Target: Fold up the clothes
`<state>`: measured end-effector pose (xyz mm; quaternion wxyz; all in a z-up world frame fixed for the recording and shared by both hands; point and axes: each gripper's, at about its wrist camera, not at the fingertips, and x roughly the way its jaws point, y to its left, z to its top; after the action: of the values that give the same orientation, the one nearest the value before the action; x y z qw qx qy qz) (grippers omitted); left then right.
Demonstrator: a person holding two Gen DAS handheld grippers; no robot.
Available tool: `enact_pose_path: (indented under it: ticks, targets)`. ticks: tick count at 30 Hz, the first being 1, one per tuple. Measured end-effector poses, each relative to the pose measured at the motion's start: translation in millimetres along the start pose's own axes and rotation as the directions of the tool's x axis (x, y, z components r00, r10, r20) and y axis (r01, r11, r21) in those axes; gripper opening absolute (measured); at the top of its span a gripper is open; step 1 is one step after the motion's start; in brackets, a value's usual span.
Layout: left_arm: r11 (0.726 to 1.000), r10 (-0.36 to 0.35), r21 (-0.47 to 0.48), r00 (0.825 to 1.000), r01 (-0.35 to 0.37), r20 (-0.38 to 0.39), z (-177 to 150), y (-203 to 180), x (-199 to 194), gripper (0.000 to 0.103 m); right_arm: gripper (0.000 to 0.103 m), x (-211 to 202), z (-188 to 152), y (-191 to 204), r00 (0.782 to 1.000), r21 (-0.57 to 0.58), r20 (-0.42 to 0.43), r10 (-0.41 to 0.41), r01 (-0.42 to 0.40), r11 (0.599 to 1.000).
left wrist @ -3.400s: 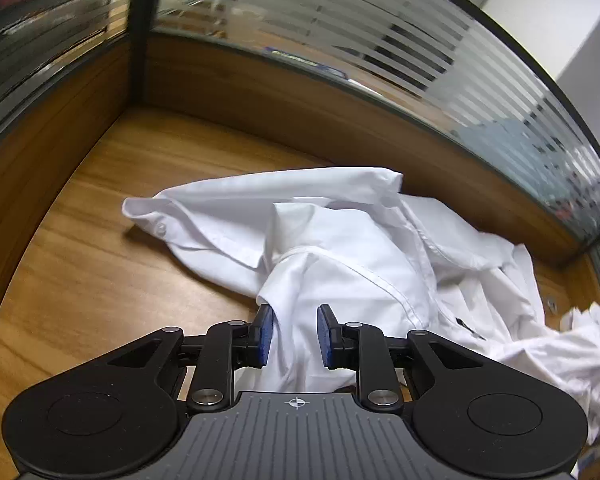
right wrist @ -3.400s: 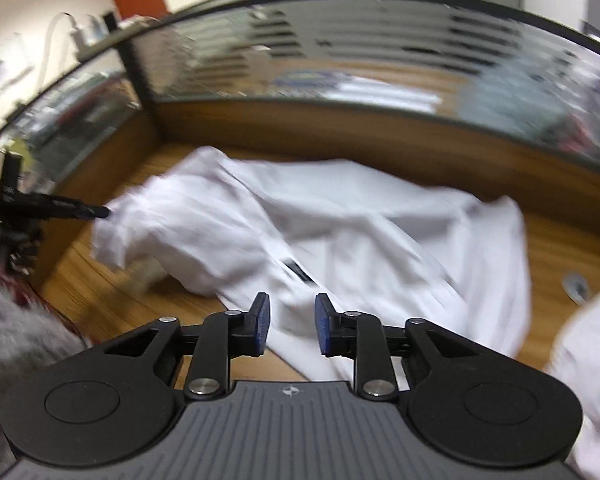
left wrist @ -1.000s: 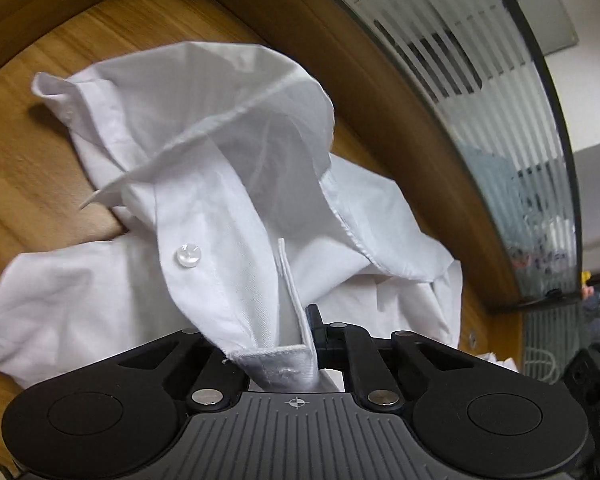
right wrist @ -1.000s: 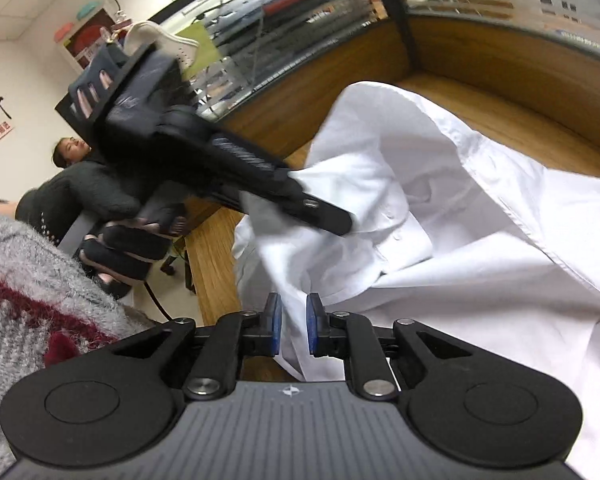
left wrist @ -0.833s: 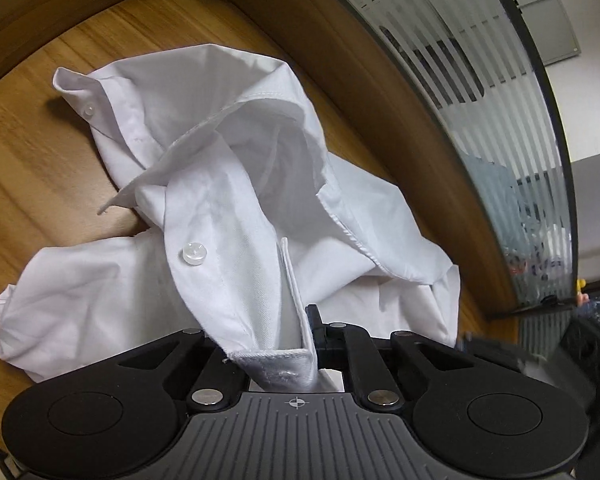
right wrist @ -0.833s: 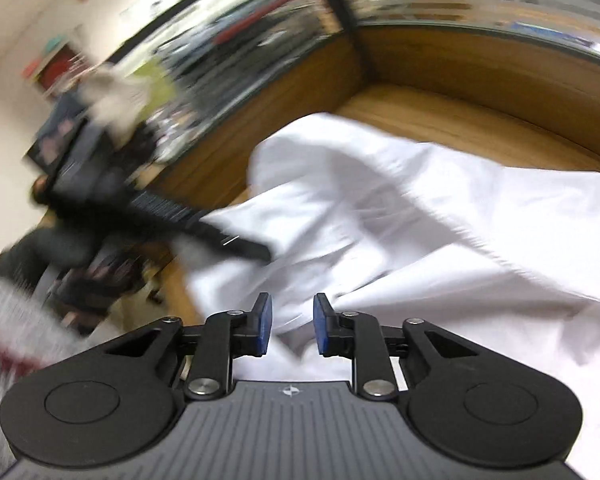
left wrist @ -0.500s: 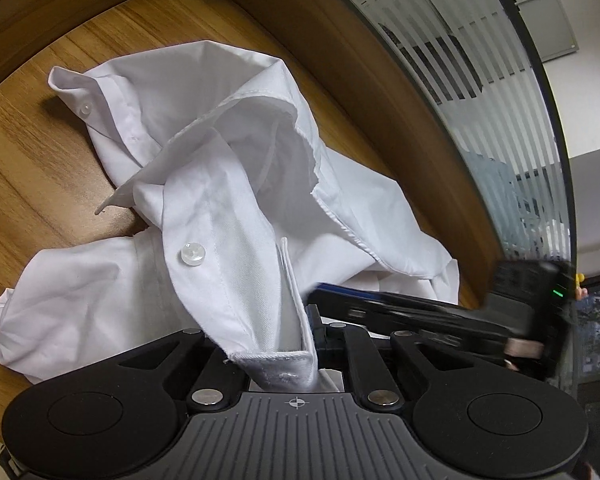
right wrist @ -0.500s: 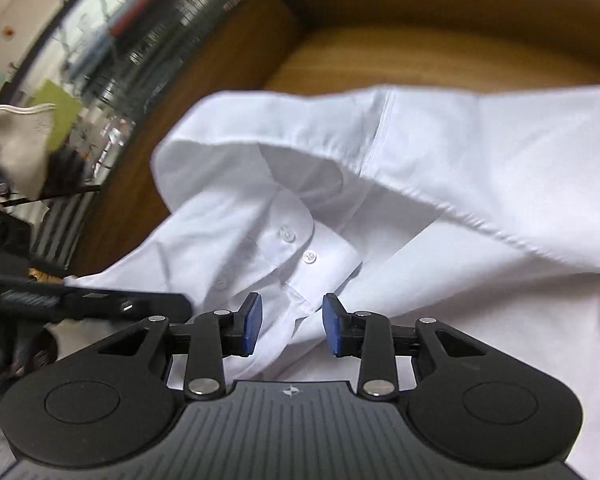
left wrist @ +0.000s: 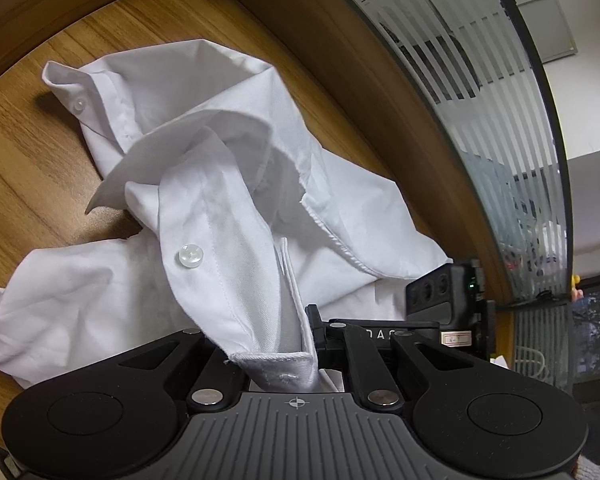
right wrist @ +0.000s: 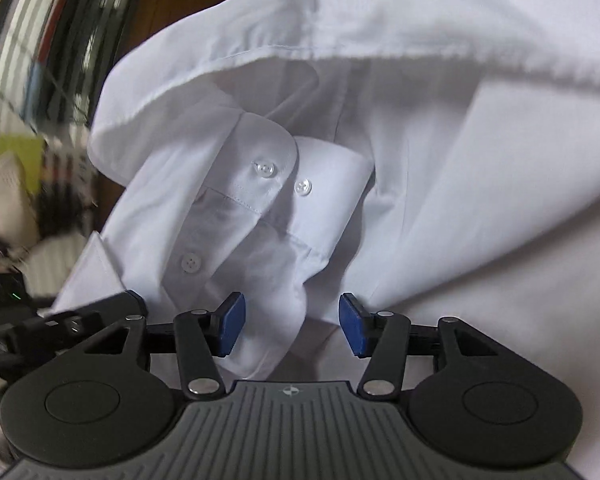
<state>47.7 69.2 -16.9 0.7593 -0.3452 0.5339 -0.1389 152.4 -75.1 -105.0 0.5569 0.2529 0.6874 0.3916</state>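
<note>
Fabric fills both wrist views: a crumpled white shirt (left wrist: 228, 184) lies on a wooden desk (left wrist: 28, 168) that runs up to a striped glass partition (left wrist: 512, 128) at about two o'clock in the left wrist view. In that view one cuff with a button (left wrist: 77, 101) sits at ten o'clock, the bulk of the cloth spreads through the centre, and a buttoned placket strip rises from it down toward six o'clock into the left gripper (left wrist: 306, 320). Its jaws are pressed together on that strip, whose hemmed end hangs over the left finger and hides its pad. At three o'clock the body of the other handheld tool shows, just beside the shirt's hem.

From the right wrist, the shirt (right wrist: 460, 160) covers nearly the whole frame, with a buttoned cuff (right wrist: 284, 176) at the centre. The right gripper (right wrist: 292, 326) is opening, its blue pads (right wrist: 232, 322) standing well apart. A fold of sleeve cloth lies between them, close to the left pad; neither pad presses on it. At nine o'clock the left tool's dark body shows, blurred.
</note>
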Motion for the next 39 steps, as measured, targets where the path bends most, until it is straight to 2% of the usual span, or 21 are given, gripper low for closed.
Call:
enact_pose_path:
  ticks: [5,6,8,9,11,13,16,18,21,24,25,26,28,31,35,39]
  targets:
    - [1.0,0.001,0.007,1.0,-0.001,0.001,1.7,-4.8,3.2,0.01,0.059,3.7,-7.5,-22.4,0.991,0.168,0.002,0.137,-0.135,0.976]
    - [1.0,0.002,0.006,1.0,-0.002,0.001,1.9,-4.9,3.6,0.01,0.056,4.5,-9.9,-25.1,0.986,0.19,0.004,0.166,-0.164,0.968]
    - [1.0,0.003,0.005,1.0,-0.003,0.004,1.8,-4.4,3.2,0.01,0.026,4.1,-15.3,-27.7,0.977,0.219,0.019,0.214,-0.212,0.952]
    - [1.0,0.004,0.004,1.0,-0.004,0.005,1.7,-4.1,3.0,0.01,0.002,4.8,-17.3,-26.3,0.974,0.218,0.034,0.225,-0.227,0.949]
    - [1.0,0.005,0.004,1.0,-0.005,0.012,1.8,-5.2,2.0,0.01,0.002,-1.7,-19.9,-21.1,0.973,0.202,0.087,0.212,-0.225,0.953]
    - [1.0,0.002,0.004,1.0,-0.002,0.021,2.8,-5.5,-0.6,0.01,0.001,-21.4,-22.2,-16.9,0.958,0.197,0.172,0.232,-0.264,0.944]
    - [1.0,0.004,0.011,0.999,-0.005,0.036,5.1,-5.3,-5.1,0.01,0.001,-46.3,-19.3,-11.4,0.92,0.198,0.304,0.249,-0.317,0.928]
    - [1.0,0.008,0.016,0.999,-0.009,0.045,6.5,-5.9,-6.5,0.01,0.001,-76.7,-18.5,-12.2,0.883,0.195,0.4,0.246,-0.344,0.918]
    - [0.999,0.026,0.031,0.998,-0.028,0.06,9.3,-7.0,-7.0,0.01,0.001,-124.8,-23.7,-13.7,0.814,0.183,0.532,0.232,-0.379,0.907]
    - [0.998,0.043,0.041,0.997,-0.046,0.071,11.5,-7.6,-7.0,0.009,0.001,-175.7,-31.6,-21.9,0.722,0.174,0.662,0.202,-0.41,0.895]
    - [0.998,0.047,0.043,0.996,-0.051,0.074,12.2,-7.5,-7.0,0.009,0.001,-190.1,-36.4,-25.3,0.687,0.17,0.7,0.194,-0.424,0.889]
    - [0.997,0.053,0.05,0.996,-0.057,0.077,12.5,-8.0,-7.0,0.009,0.001,-202.9,-41.3,-28.5,0.644,0.159,0.741,0.192,-0.446,0.881]
    - [0.995,0.063,0.067,0.995,-0.069,0.084,12.9,-8.5,-7.8,0.008,0.001,-232.6,-52.1,-39.3,0.53,0.123,0.828,0.184,-0.491,0.863]
    - [0.992,0.087,0.078,0.992,-0.095,0.092,13.3,-7.4,-8.8,0.008,0.001,-270.3,-69.8,-45.6,0.409,0.108,0.904,0.128,-0.507,0.855]
    - [0.988,0.136,0.059,0.986,-0.143,0.097,14.7,2.1,-11.0,0.007,0.001,-309.4,-93.3,-52.5,0.273,0.105,0.961,0.041,-0.5,0.86]
    - [0.981,0.188,0.025,0.977,-0.192,0.103,14.9,16.7,-13.4,0.007,0.001,-346.1,-109.1,-64.1,0.174,0.111,0.984,-0.029,-0.486,0.867]
